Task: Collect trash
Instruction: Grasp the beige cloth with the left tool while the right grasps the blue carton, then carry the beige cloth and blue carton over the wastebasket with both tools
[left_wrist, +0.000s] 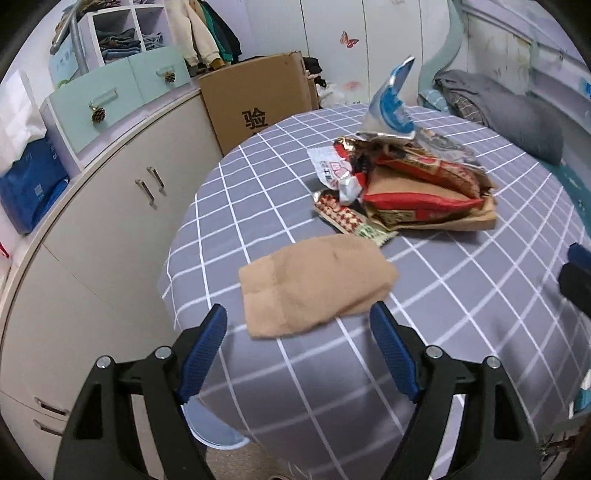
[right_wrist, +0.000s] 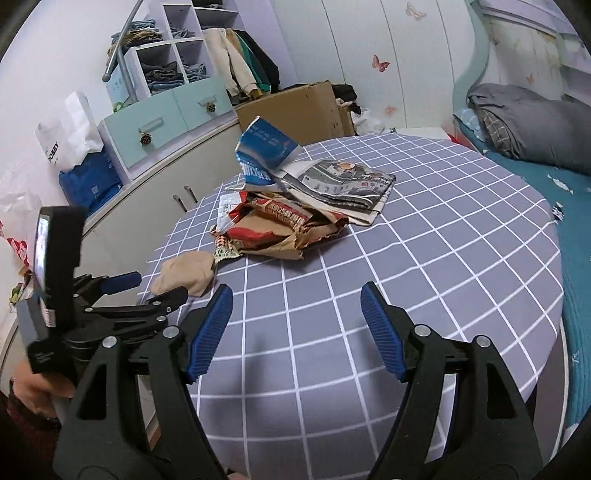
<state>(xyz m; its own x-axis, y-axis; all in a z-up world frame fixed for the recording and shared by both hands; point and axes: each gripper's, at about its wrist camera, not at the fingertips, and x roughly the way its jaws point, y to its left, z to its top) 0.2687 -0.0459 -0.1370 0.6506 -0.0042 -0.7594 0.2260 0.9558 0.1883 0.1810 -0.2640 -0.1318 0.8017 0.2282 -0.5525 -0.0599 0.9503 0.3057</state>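
Hovering wide open with nothing inside, left tongs (left_wrist: 297, 325) just short of a flat tan paper bag (left_wrist: 314, 286) on the grey checked desk (left_wrist: 424, 332). At one o'clock, heap of crumpled red snack wrappers (left_wrist: 410, 181). Right tongs (right_wrist: 295, 306) gaping too, over bare cloth.

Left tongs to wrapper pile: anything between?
Yes: a flat tan paper bag lies between the left tongs and the snack-wrapper pile, per left wrist view.
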